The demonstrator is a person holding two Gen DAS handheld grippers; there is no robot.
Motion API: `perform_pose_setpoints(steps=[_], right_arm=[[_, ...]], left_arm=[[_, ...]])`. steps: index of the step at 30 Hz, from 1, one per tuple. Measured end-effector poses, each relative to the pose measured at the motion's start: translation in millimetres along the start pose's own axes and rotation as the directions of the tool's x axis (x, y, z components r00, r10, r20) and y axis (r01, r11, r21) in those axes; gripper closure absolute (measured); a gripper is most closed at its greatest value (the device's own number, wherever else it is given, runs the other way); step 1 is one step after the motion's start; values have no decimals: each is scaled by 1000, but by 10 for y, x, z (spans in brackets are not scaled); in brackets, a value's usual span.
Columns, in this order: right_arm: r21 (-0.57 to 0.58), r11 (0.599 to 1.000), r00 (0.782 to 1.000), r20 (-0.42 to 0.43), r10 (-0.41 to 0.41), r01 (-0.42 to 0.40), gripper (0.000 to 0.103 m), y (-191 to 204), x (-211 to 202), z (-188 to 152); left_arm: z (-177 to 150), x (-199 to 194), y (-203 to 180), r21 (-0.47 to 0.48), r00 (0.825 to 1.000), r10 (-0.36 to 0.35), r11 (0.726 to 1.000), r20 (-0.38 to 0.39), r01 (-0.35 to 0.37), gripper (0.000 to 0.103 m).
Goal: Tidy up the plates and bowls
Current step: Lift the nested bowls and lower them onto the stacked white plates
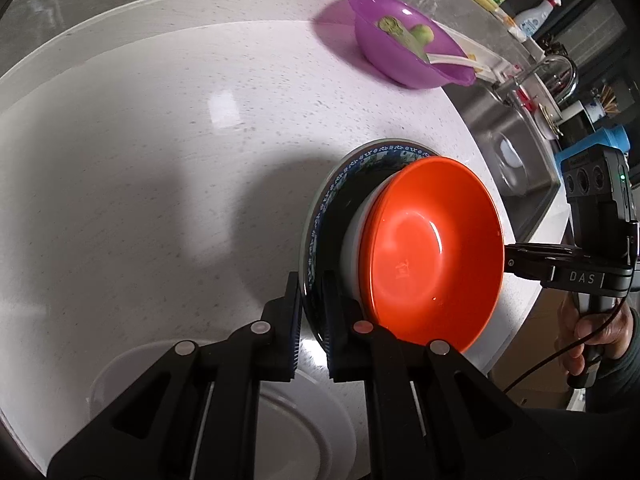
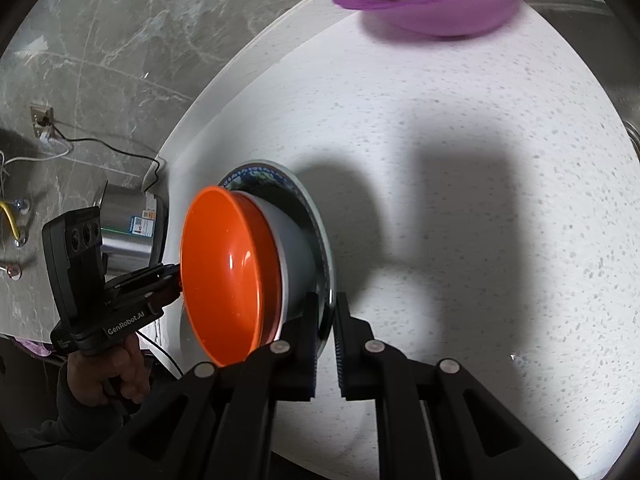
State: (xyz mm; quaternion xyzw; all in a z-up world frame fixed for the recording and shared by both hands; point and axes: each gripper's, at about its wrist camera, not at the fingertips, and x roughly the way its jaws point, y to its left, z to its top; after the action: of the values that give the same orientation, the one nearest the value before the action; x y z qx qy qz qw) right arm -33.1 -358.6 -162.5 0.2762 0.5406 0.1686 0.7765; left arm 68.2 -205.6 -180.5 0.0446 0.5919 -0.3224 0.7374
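the white speckled counter (image 1: 140,160) has wide bare surface left of the stack; its curved back edge meets the grey marble wall (image 2: 100,40), and its right edge borders the steel sink (image 1: 516,140). a purple bowl (image 1: 408,44) holding green scraps sits near the far edge, well apart from the stack. a white plate (image 1: 304,420) lies on the counter below the left gripper.

the stack is held above the counter between 2 grippers: a blue-patterned plate (image 1: 340,184) underneath, a white bowl (image 1: 354,236) on it, and an orange bowl (image 1: 432,256) nested on top, openings up. the orange bowl is glossy, round, with no long axis.

left gripper (image 1: 312,320): clamped on the plate rim. right gripper (image 2: 326,336): clamped on the opposite rim.
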Motion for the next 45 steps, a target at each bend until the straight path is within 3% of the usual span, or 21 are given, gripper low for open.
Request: perform_pose_setpoints(steps=[12,19,31,45], right_arm=[[-126,991,998,-52,41,-47,92,805,150,49],[-189,978,989,-135,62,-87,92,1304,445,-108],[-184,981,971,-237,20,-65,92,1519,892,-460],[-152,988,968,-248,-26,-13,92,1357,1142,-555]], left_arm=[[-398,-830,512,-88,993,53,995,101,-44,96],[-927,-1269,892,-169,988,104,982,114,-84,96],[-1704,-1254,1347,-265,997,64,963,51,-49,96],[-1910,-959,1497,-258,998,58,964,-1,-57,95]])
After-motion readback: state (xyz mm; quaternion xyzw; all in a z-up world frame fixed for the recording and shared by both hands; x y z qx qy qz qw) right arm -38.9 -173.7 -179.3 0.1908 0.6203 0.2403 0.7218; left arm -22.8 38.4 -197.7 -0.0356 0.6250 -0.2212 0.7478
